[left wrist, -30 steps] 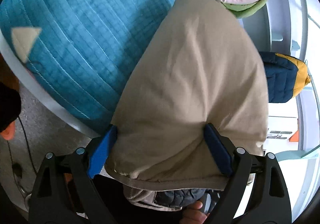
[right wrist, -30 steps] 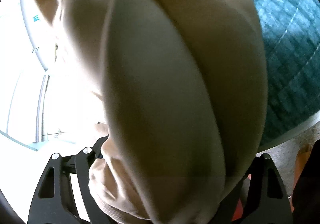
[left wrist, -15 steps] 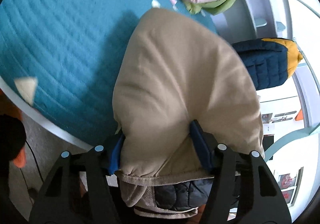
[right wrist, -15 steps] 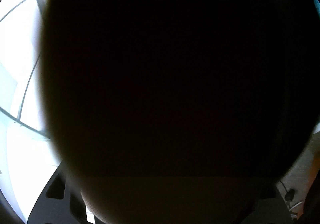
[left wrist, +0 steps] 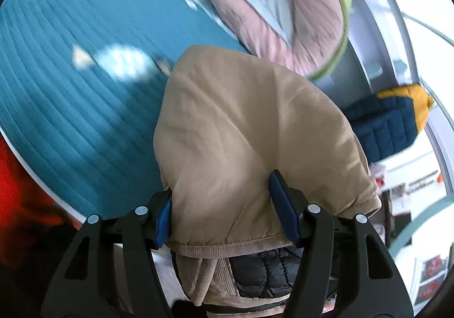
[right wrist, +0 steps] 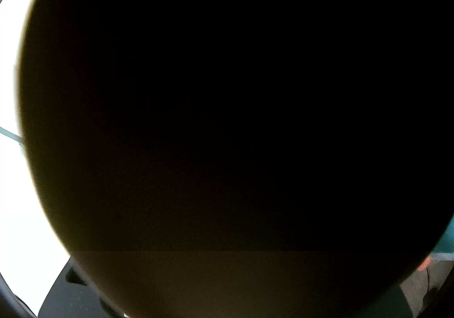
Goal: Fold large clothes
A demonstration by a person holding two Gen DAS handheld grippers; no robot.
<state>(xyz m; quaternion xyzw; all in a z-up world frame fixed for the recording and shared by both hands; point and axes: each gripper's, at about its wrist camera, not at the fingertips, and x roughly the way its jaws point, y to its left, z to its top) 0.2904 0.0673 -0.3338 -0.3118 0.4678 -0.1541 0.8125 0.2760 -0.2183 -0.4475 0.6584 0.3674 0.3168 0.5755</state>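
Note:
A tan jacket (left wrist: 241, 133) with a ribbed hem and dark quilted lining hangs bunched over my left gripper (left wrist: 224, 204). Its blue pads (left wrist: 279, 198) press into the fabric from both sides, so it is shut on the jacket above the teal quilted bed (left wrist: 71, 119). In the right wrist view the same jacket (right wrist: 227, 275) drapes over the lens and blacks out nearly everything. The right gripper's fingers are hidden; only a bit of its black frame shows at the lower left.
A pink and green bundle of bedding (left wrist: 289, 11) lies at the far end of the bed. A navy and yellow quilted garment (left wrist: 388, 122) sits at the right near white furniture. The bed's pale edge (left wrist: 37, 176) runs at the lower left, floor beyond.
The left gripper has lifted and swung toward the far end of the bed with the jacket, its jaws closer together. The jacket has covered the right camera completely.

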